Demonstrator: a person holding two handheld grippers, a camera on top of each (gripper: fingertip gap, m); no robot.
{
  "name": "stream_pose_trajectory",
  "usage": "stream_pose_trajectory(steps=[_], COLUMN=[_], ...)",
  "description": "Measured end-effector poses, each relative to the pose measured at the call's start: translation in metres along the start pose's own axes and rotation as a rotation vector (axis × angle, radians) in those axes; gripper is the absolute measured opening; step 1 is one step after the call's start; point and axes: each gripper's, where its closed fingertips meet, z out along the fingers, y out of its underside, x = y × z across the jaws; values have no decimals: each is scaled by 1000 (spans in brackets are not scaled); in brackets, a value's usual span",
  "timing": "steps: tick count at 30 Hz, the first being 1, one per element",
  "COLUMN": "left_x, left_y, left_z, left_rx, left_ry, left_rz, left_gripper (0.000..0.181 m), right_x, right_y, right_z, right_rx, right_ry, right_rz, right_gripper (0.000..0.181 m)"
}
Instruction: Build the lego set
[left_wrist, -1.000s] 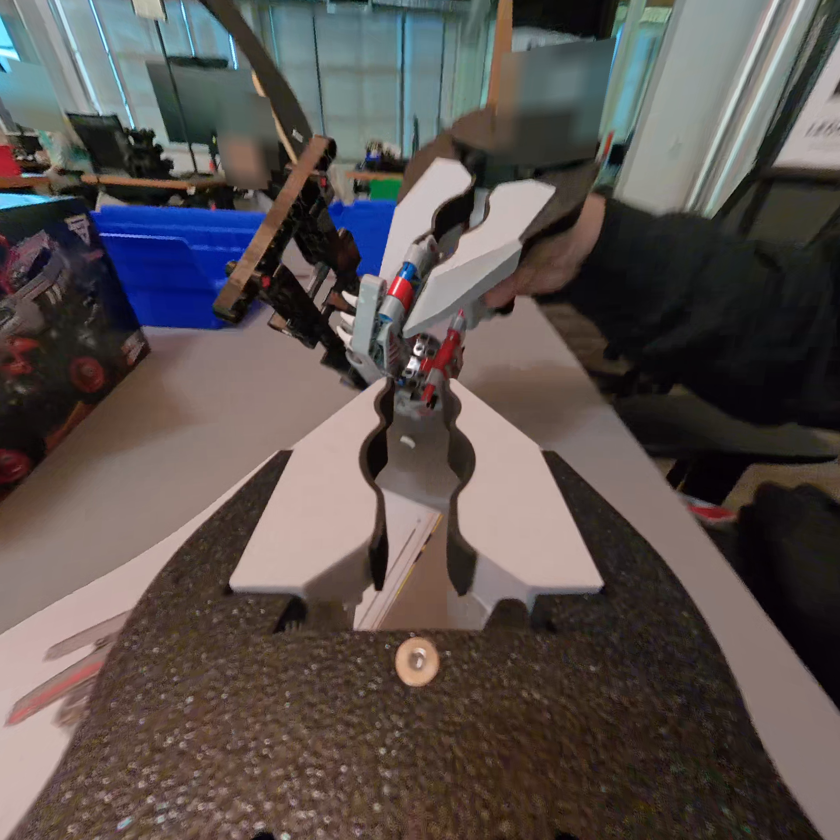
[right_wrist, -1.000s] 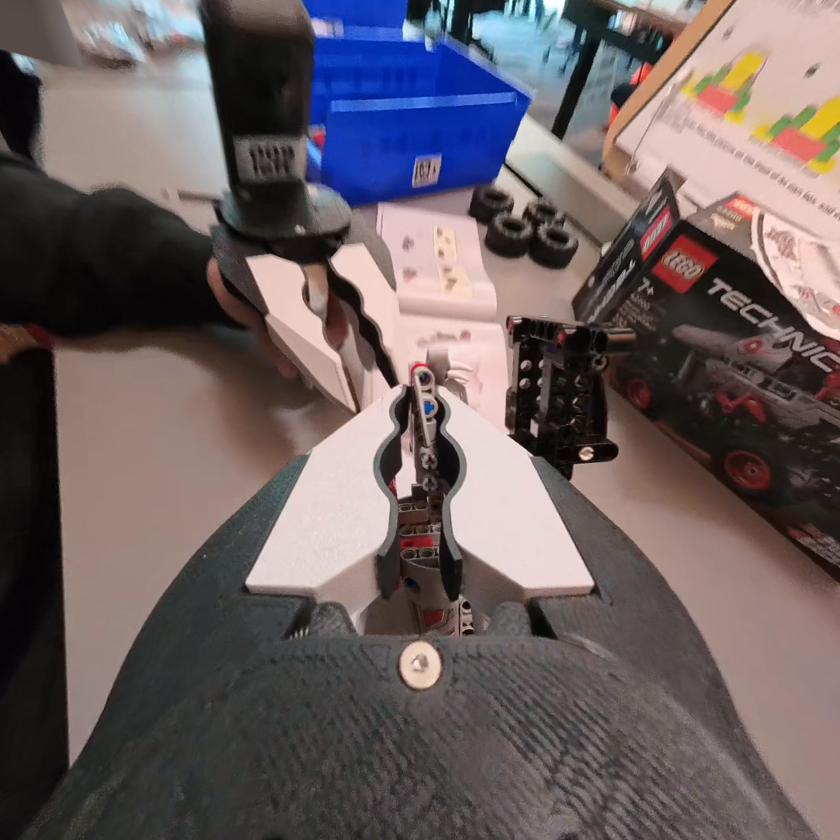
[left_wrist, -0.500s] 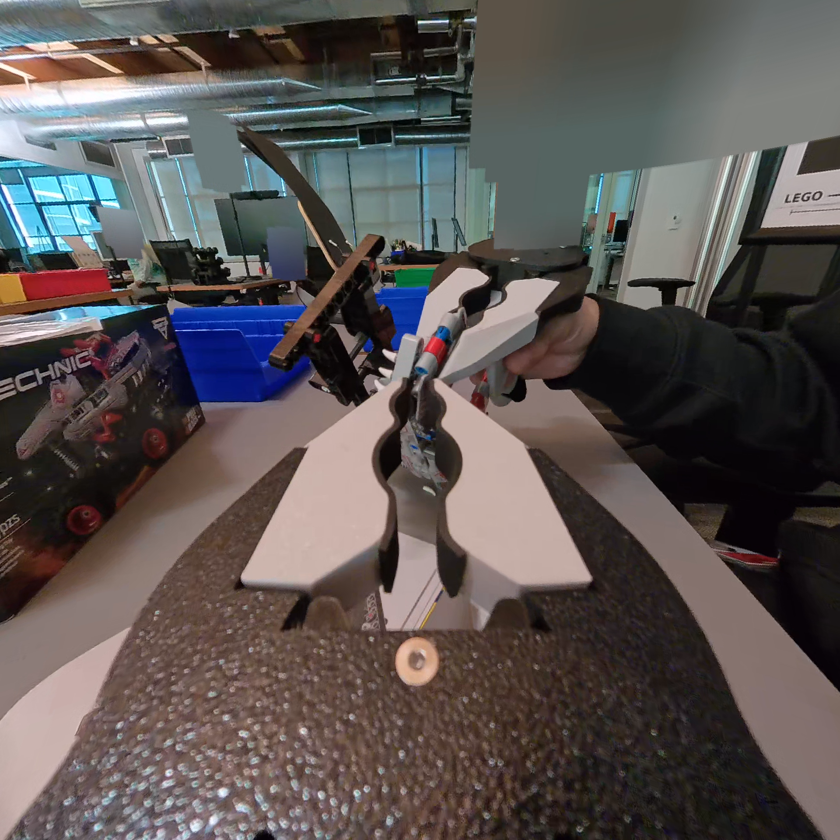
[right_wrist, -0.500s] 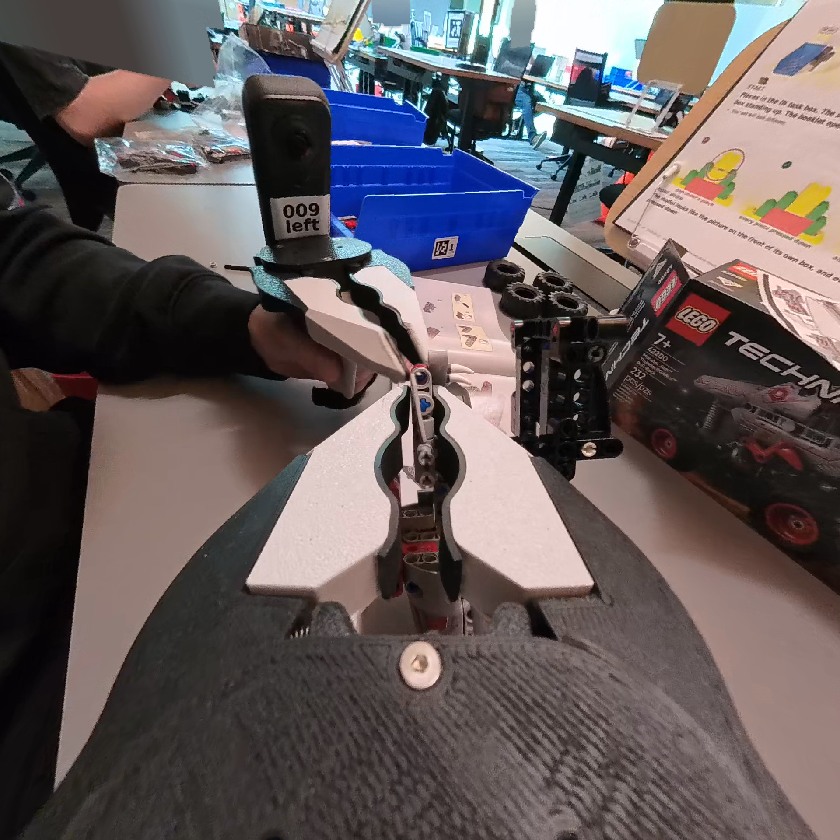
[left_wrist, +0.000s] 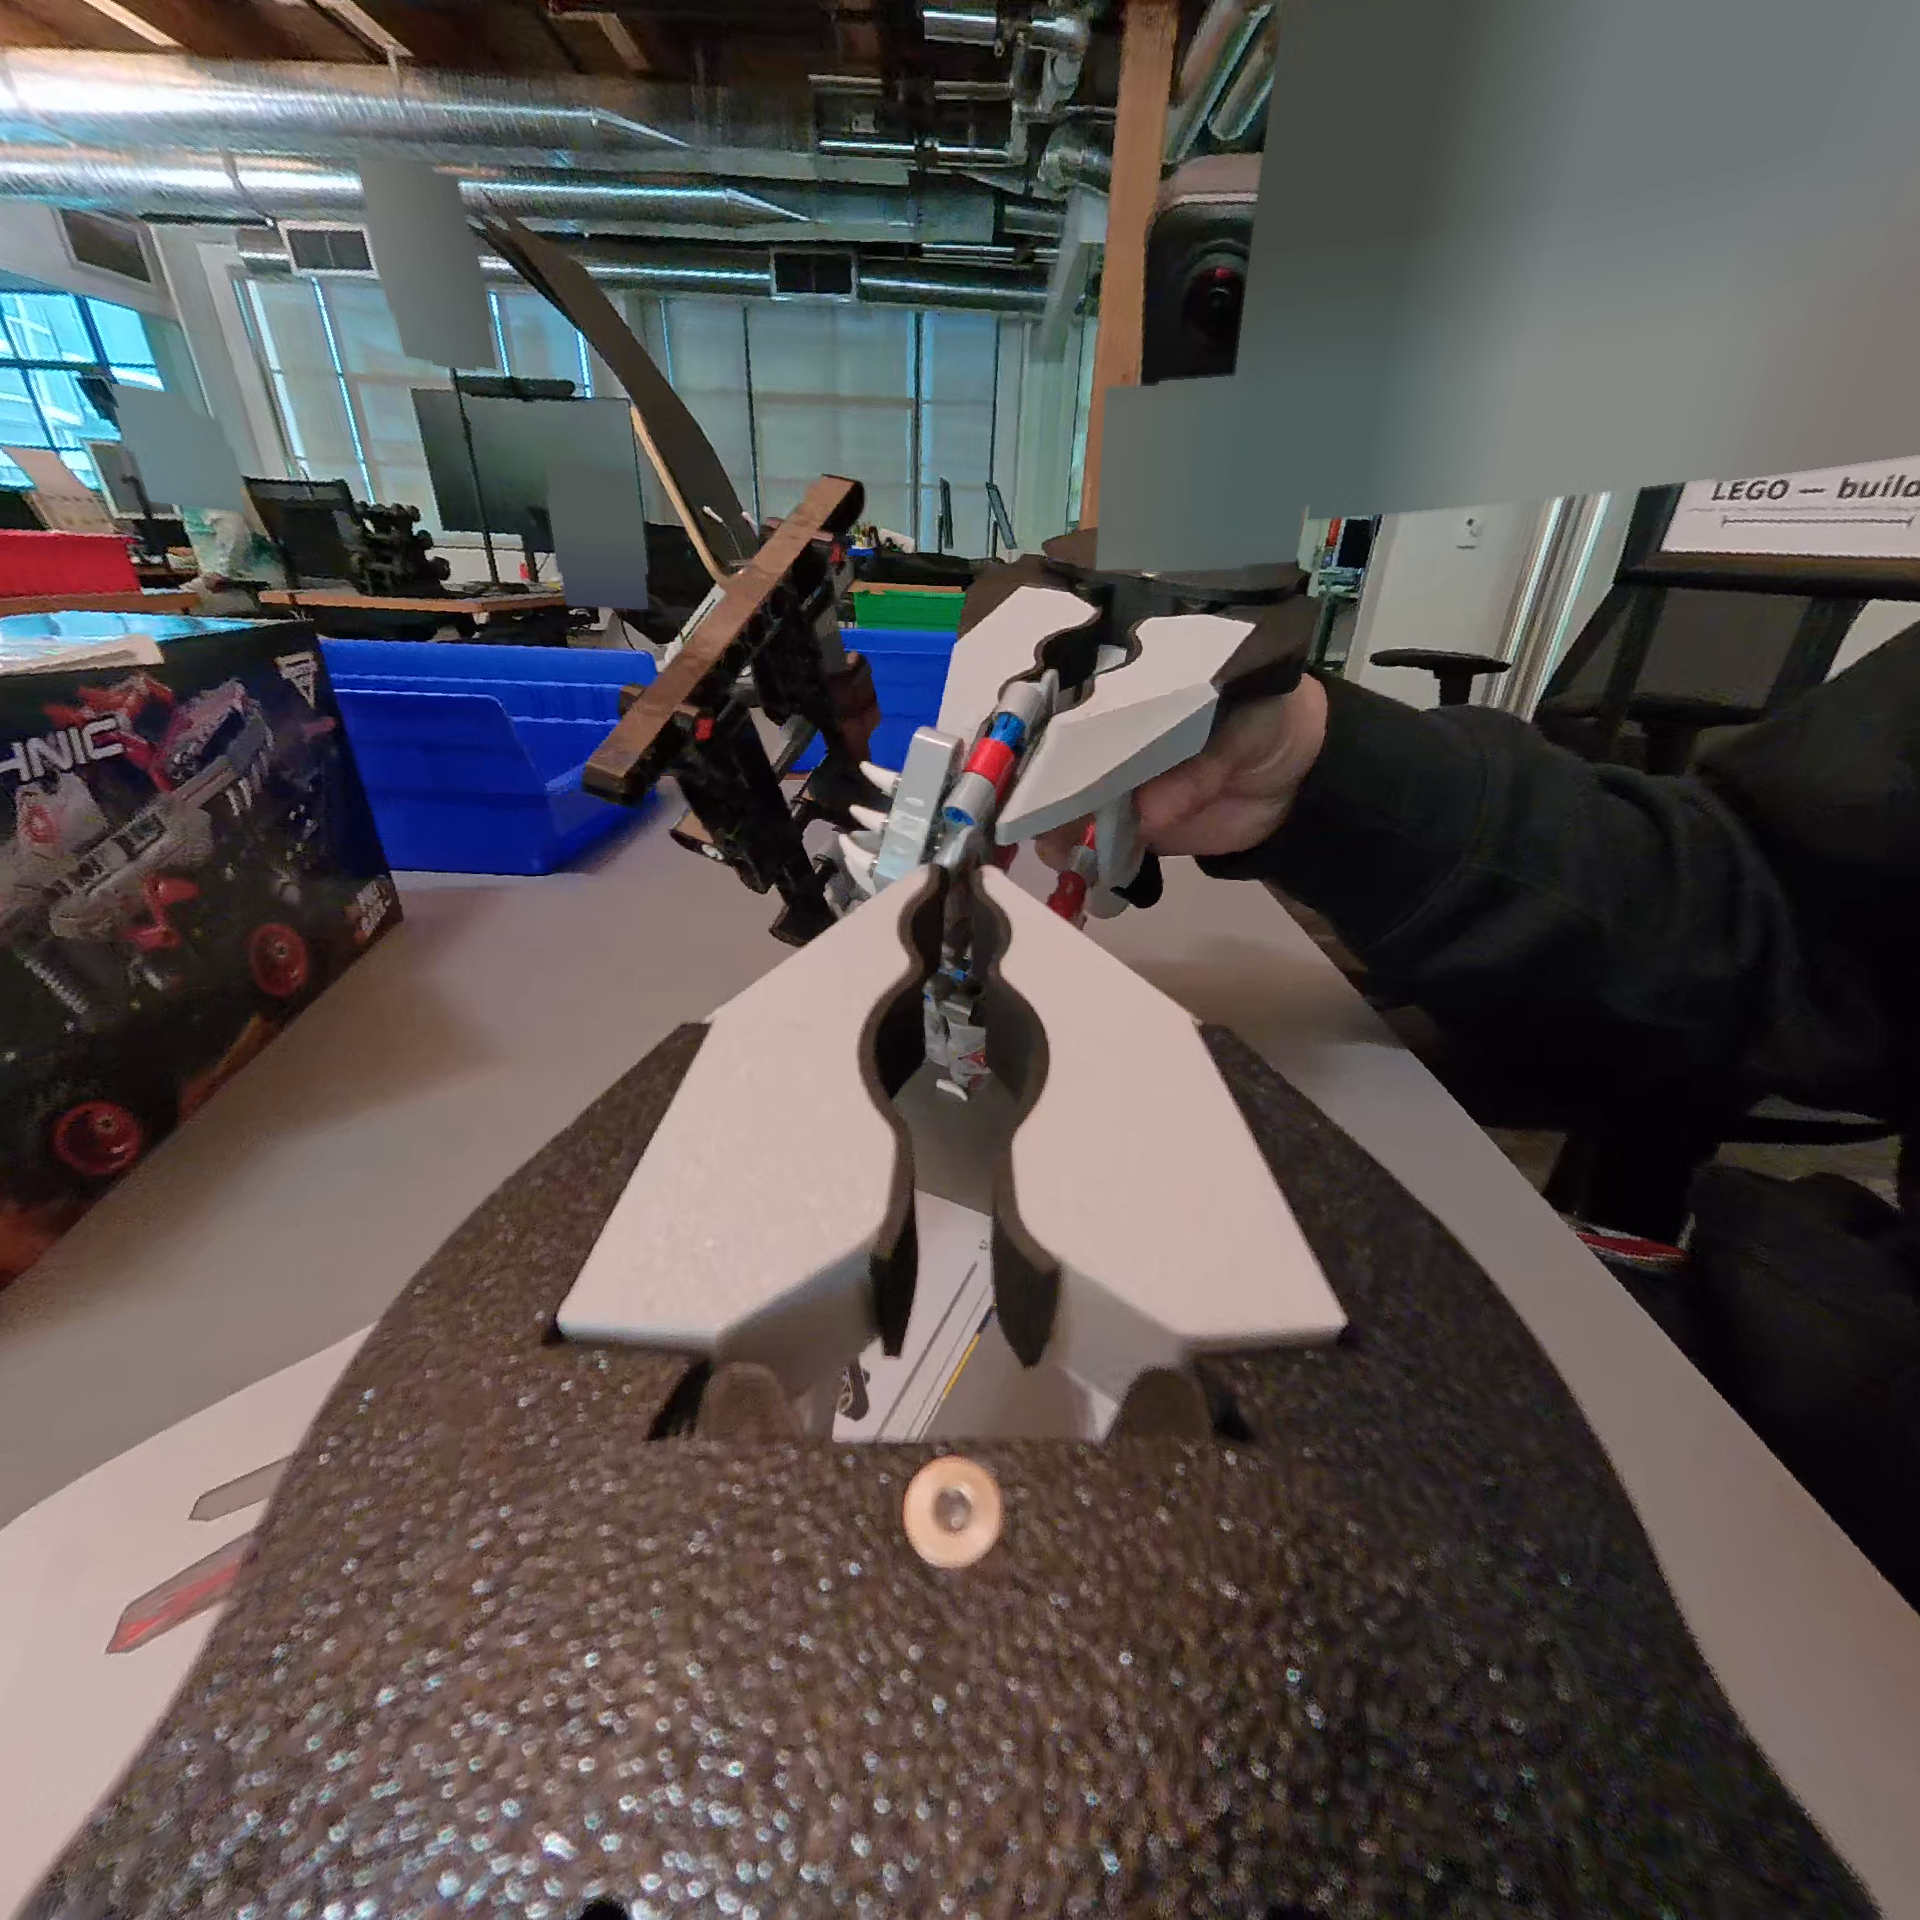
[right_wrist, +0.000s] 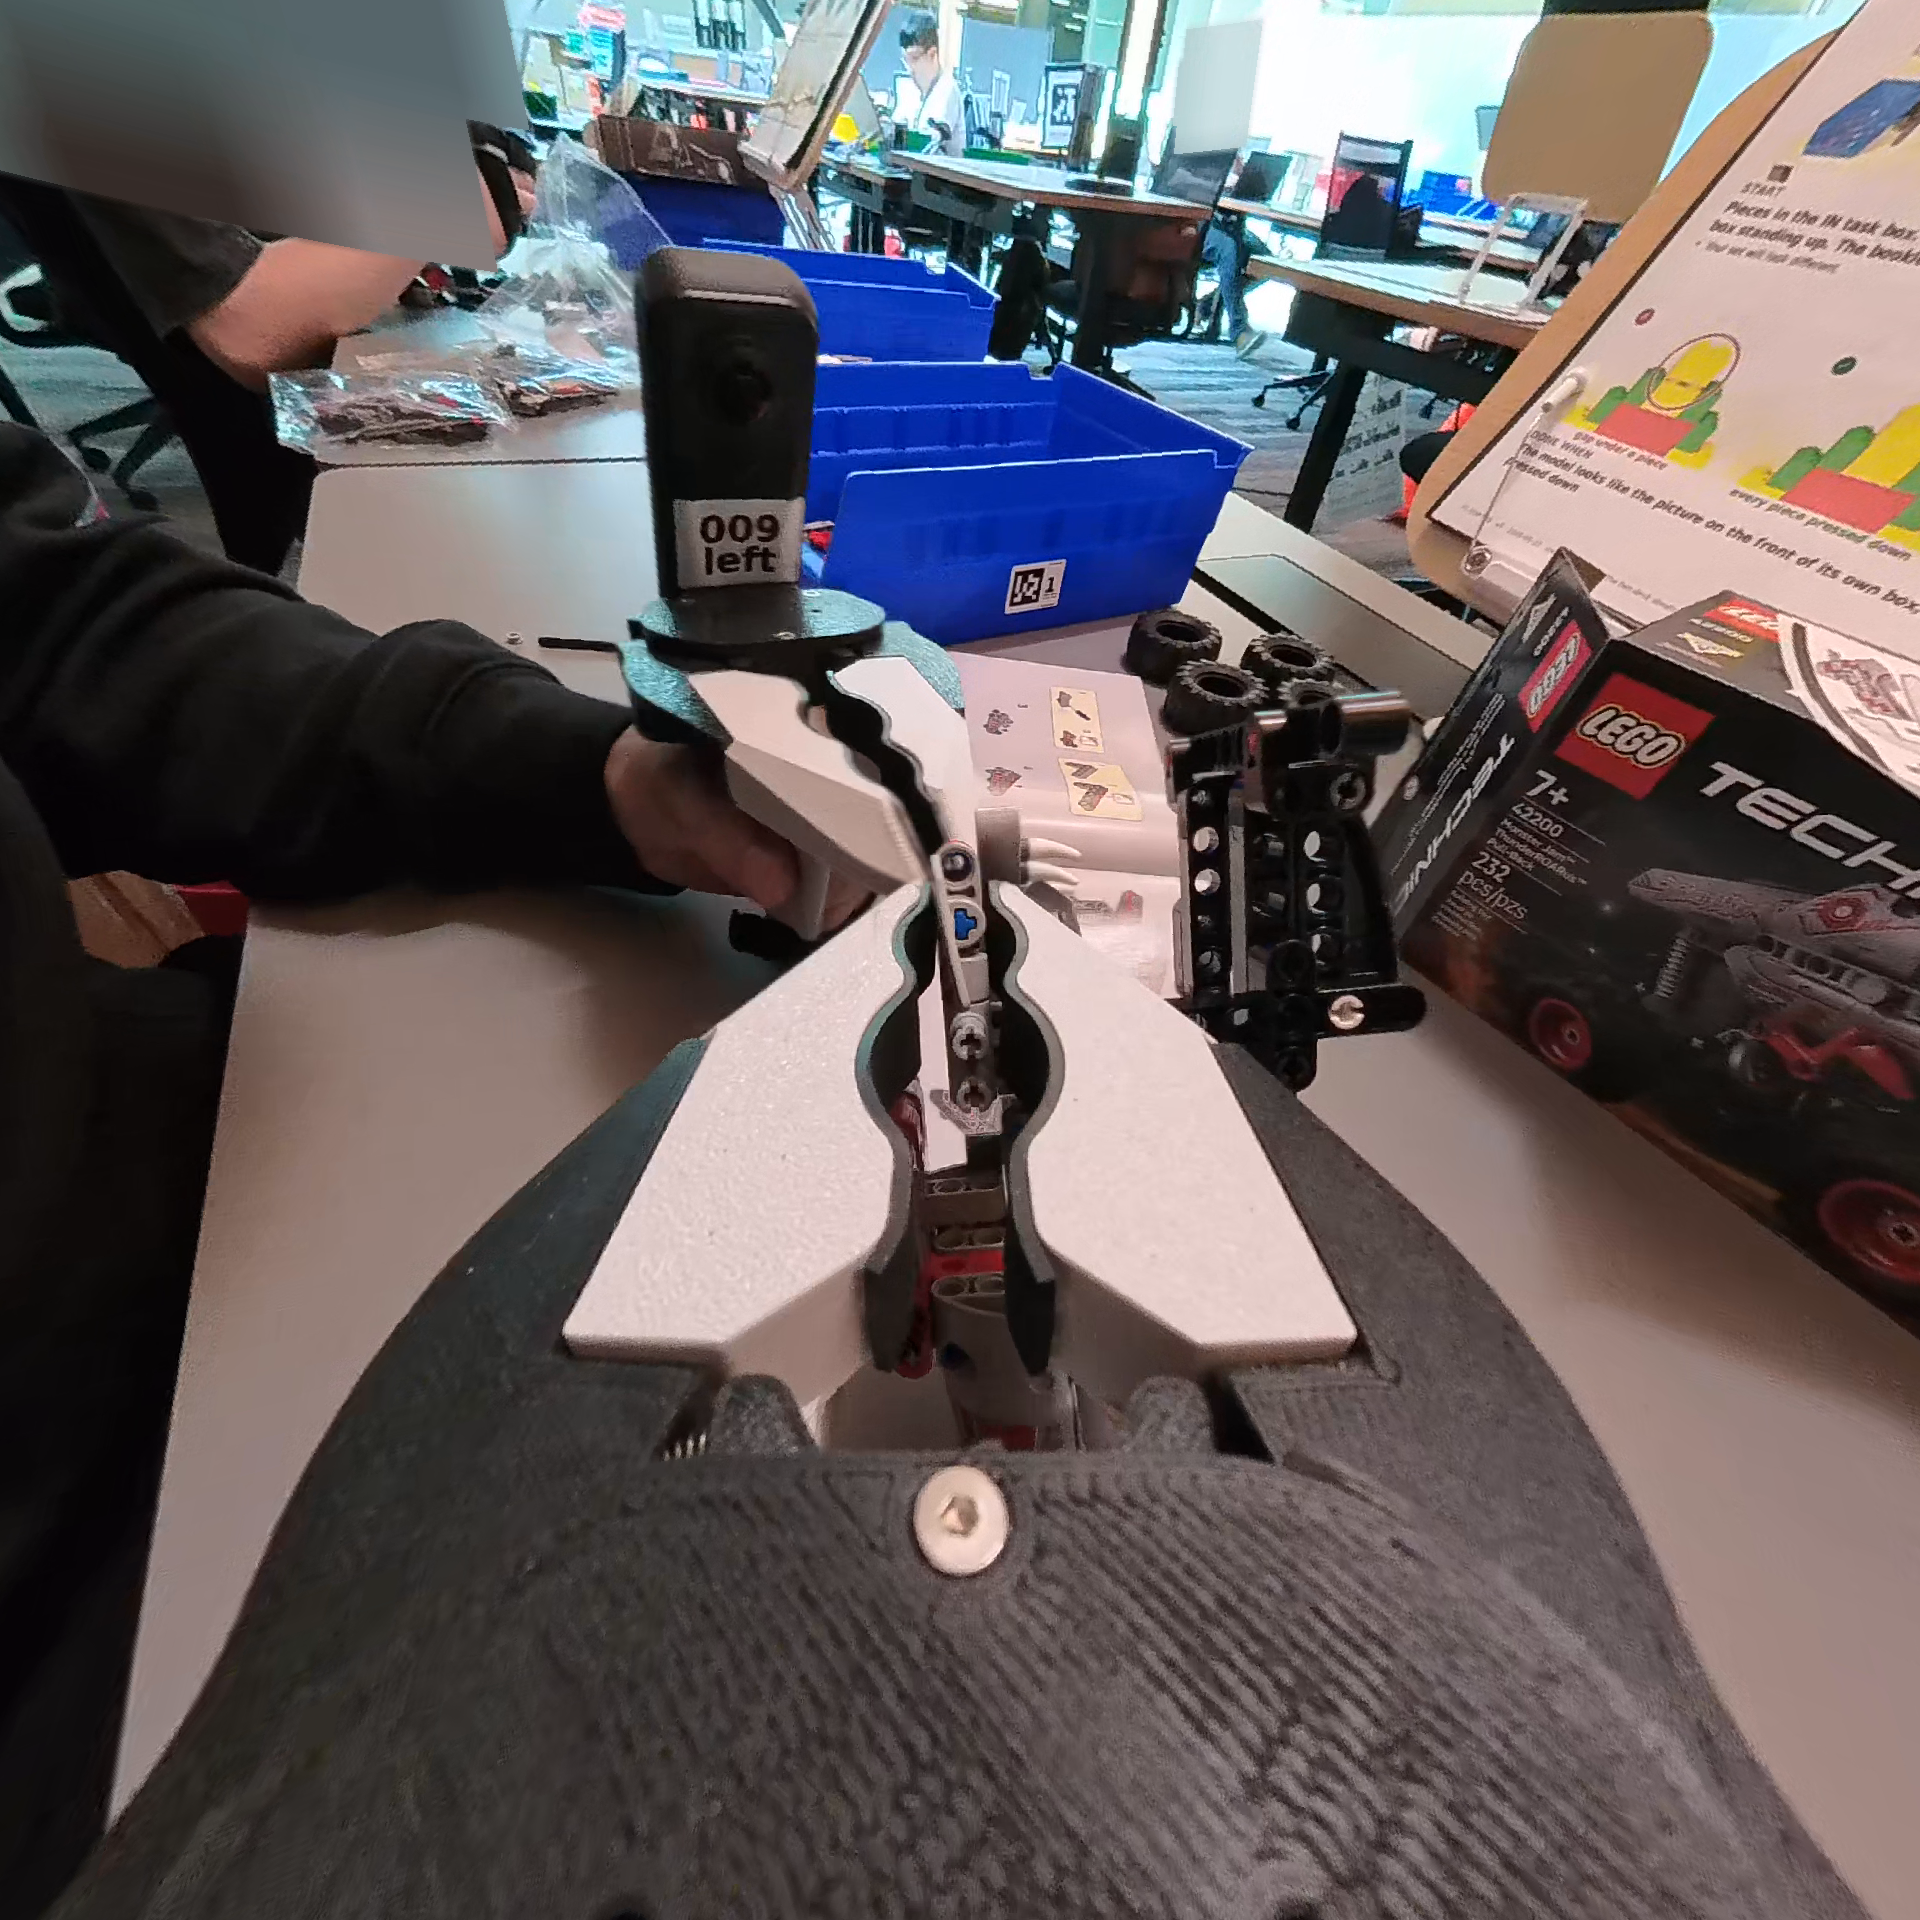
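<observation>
My right gripper (right_wrist: 961, 909) is shut on a grey, red and blue lego assembly (right_wrist: 968, 997) and holds it above the table. A black lego frame (right_wrist: 1283, 894) hangs to its right and looks joined to the assembly. My left gripper (left_wrist: 958, 883) has its jaws closed to a narrow gap on the far end of the same assembly (left_wrist: 951, 1023). In the left wrist view the right gripper (left_wrist: 1023, 769) comes in from the upper right with the assembly's white teeth (left_wrist: 868, 821) and the black frame (left_wrist: 743, 727). In the right wrist view the left gripper (right_wrist: 914, 852) meets the assembly's tip.
A lego box (right_wrist: 1683, 883) stands at the right, and it also shows in the left wrist view (left_wrist: 156, 883). Several black tyres (right_wrist: 1216, 675), an open instruction booklet (right_wrist: 1070, 769) and blue bins (right_wrist: 1018, 499) lie behind. A printed board (right_wrist: 1714, 343) leans at the far right. Left and right tips are no more than a few centimetres apart.
Both grippers have risen and levelled out. My left gripper has closed in on the tip of the assembly, which the right gripper has kept hold of.
</observation>
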Motion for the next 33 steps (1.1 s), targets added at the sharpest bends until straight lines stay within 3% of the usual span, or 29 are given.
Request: stream_pose_trajectory(steps=[2,6,9,15,19,24,28,33], left_x=[0,-2,1,3,-2,-10,-10,-16], left_y=[0,4,6,10,11,19,29,51], left_z=[0,1,1,3,0,-8,-10,-20], left_rx=[3,-33,-49,-76,-94,-165,-244,-445], left_ry=[8,-21,-8,3,-16,-37,-45,-76], left_rz=[-6,52,67,79,50,40,133,342], left_gripper=[0,0,0,0,0,0,1,10], right_x=[-2,6,10,13,14,16,12,5], right_y=[-1,-3,-7,1,3,11,23,56], right_z=[0,-13,-23,-15,-9,2,8,18], right_rx=[-1,-73,-114,-218,-272,-307,-373,-541], right_ry=[-12,61,87,-32,-116,-108,-87,-95], right_rz=[-1,-95,-149,-154,-114,-83,-114,-113], right_gripper=[8,36,22,11,10,9,9,9])
